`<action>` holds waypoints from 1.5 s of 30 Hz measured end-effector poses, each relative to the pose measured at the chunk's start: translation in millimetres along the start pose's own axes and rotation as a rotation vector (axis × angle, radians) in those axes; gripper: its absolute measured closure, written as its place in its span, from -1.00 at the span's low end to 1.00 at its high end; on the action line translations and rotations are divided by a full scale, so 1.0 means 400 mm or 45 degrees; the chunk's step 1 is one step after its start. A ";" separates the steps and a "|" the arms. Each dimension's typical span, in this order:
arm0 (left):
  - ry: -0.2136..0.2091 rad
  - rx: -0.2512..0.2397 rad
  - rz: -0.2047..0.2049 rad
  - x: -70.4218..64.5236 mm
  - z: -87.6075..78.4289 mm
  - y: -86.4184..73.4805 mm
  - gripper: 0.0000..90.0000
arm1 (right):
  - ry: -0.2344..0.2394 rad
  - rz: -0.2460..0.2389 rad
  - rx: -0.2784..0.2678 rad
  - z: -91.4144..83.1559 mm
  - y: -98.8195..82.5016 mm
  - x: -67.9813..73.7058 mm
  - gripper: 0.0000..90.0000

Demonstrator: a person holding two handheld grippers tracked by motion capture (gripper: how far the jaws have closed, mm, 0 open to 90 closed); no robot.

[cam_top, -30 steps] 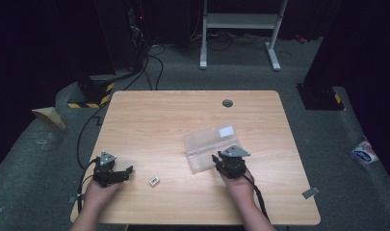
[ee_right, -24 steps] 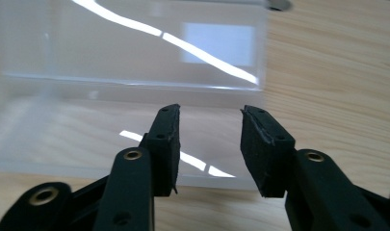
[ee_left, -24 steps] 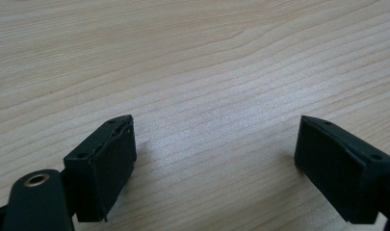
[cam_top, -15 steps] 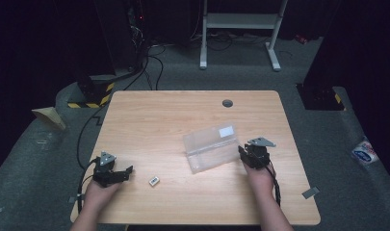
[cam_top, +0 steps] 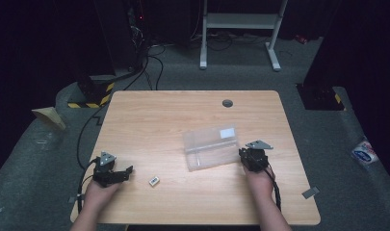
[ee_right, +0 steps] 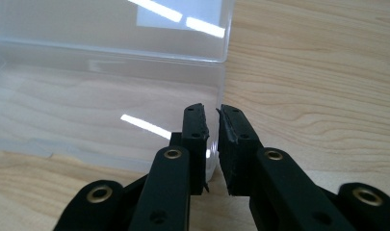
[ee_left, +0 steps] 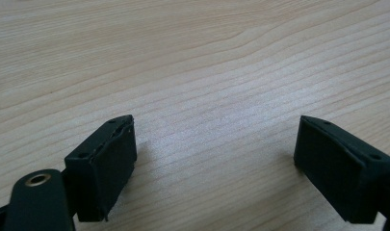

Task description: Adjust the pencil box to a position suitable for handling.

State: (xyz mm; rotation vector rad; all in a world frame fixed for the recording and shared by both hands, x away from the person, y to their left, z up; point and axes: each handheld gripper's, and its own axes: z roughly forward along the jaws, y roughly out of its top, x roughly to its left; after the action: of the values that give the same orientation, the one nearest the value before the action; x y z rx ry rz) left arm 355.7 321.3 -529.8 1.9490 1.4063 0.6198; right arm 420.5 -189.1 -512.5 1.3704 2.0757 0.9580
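An open clear plastic box [cam_top: 212,147] lies on the wooden table [cam_top: 183,115], right of centre. My right gripper [cam_top: 242,156] is at the box's right end. In the right gripper view its jaws [ee_right: 212,122] have just been closing and now pinch the thin end wall of the box [ee_right: 106,96]. My left gripper [cam_top: 127,172] rests near the table's front left, pointing right. In the left gripper view it stands open [ee_left: 216,154] over bare wood, with nothing between its fingers. A small white block [cam_top: 154,181] lies on the table just right of the left gripper.
A dark round grommet [cam_top: 227,103] sits near the table's far edge. Cables [cam_top: 86,144] trail off the left side onto the grey floor. A white frame [cam_top: 240,33] stands behind the table. A packet [cam_top: 364,153] lies on the floor at right.
My right hand has moved right, from the box's front edge to its right end, and its jaws have closed on the end wall. The left hand has kept still.
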 end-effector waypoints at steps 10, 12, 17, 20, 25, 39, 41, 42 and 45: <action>0.000 -0.001 0.001 0.000 0.000 0.000 -0.66 | 0.033 -0.033 0.001 -0.005 -0.016 0.047 0.76; 0.000 0.000 0.001 0.000 0.000 0.000 -0.66 | 0.035 -0.036 0.002 -0.004 -0.016 0.051 0.76; 0.000 0.000 0.001 0.000 0.000 0.000 -0.66 | 0.048 -0.060 0.004 0.003 -0.009 0.074 0.77; 0.000 -0.001 0.001 0.000 0.000 0.000 -0.66 | 0.054 -0.071 0.003 0.007 -0.007 0.083 0.76; 0.001 0.000 0.000 0.000 0.000 0.000 -0.66 | 0.059 -0.075 0.012 0.014 -0.006 0.092 0.75; -0.002 -0.001 0.003 0.001 0.000 0.000 -0.66 | 0.061 -0.039 -0.056 -0.035 0.001 0.061 0.36; -0.002 -0.001 0.003 0.001 0.000 0.000 -0.66 | 0.051 -0.031 -0.059 -0.041 -0.001 0.053 0.34; -0.002 -0.001 0.003 0.001 0.000 0.000 -0.66 | 0.046 -0.023 -0.061 -0.046 -0.004 0.044 0.32; -0.002 0.000 0.003 0.001 0.000 0.000 -0.66 | 0.017 0.010 -0.069 -0.065 -0.020 0.006 0.23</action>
State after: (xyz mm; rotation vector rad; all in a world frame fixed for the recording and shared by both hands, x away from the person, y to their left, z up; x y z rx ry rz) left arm 355.9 321.5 -529.7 1.9507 1.4033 0.6196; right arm 396.4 -196.4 -501.9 1.3491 2.0406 1.0217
